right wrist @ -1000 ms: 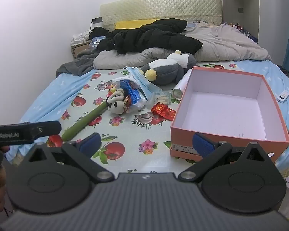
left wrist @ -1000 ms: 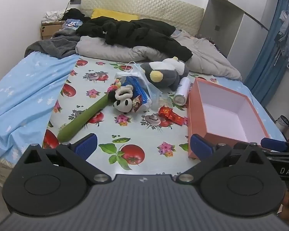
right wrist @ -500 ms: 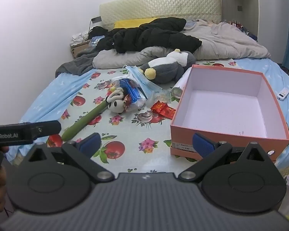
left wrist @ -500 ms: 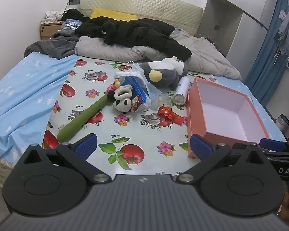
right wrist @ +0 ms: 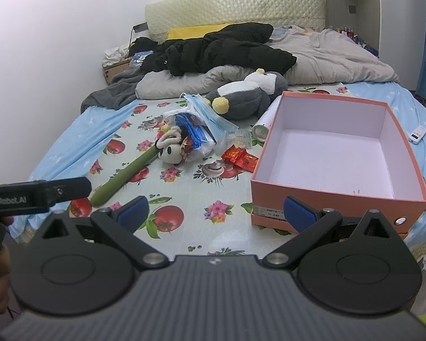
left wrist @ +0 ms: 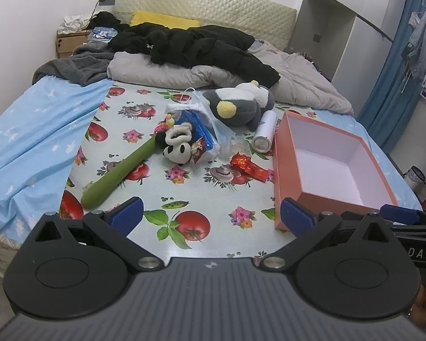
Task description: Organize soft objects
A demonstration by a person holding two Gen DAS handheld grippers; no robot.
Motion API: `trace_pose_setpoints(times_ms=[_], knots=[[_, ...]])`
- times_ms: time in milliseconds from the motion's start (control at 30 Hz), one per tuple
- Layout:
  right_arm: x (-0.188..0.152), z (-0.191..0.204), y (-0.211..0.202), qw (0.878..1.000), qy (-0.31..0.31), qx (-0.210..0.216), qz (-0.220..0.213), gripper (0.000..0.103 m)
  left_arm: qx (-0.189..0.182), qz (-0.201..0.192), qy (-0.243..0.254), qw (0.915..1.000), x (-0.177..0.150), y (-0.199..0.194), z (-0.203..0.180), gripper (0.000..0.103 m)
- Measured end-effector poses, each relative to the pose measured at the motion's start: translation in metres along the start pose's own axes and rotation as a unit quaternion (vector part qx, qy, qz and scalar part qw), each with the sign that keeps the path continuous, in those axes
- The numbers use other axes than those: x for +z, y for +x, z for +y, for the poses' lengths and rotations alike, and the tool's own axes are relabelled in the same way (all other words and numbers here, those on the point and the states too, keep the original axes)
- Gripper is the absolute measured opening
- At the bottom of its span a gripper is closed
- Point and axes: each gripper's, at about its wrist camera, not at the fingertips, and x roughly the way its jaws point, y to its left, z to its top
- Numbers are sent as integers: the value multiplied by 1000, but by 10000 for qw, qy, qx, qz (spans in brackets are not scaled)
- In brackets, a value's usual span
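A grey penguin plush (left wrist: 238,106) (right wrist: 247,98) lies mid-bed, behind a small panda plush (left wrist: 177,149) (right wrist: 171,150) and a long green plush stick (left wrist: 119,170) (right wrist: 125,176). Blue face masks in plastic (left wrist: 204,126) (right wrist: 201,130) sit between them. An empty orange box (left wrist: 284,164) (right wrist: 321,201) stands to the right. My left gripper (left wrist: 210,217) hangs open above the bed's near edge, holding nothing. My right gripper (right wrist: 214,211) is open too, in front of the box's near wall, well short of the toys.
A white can (left wrist: 265,133) and red wrappers (left wrist: 248,166) lie between the toys and the box. Black jacket (left wrist: 196,45) and grey duvet (left wrist: 298,82) are heaped at the headboard end. A white remote (right wrist: 417,134) lies right of the box. Blue curtain (left wrist: 392,79) hangs at far right.
Both grippers have crept slightly forward toward the bed, so the toys and box look a little nearer. Nothing on the bed has moved, and both stay open.
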Motion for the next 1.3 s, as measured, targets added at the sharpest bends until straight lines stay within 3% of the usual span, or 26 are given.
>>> trace_pose_setpoints(times_ms=[1300], knots=[[-2,-10,-1,9999,139,-50,58,103,-42,44,114,9999,-2,8,-5,103]])
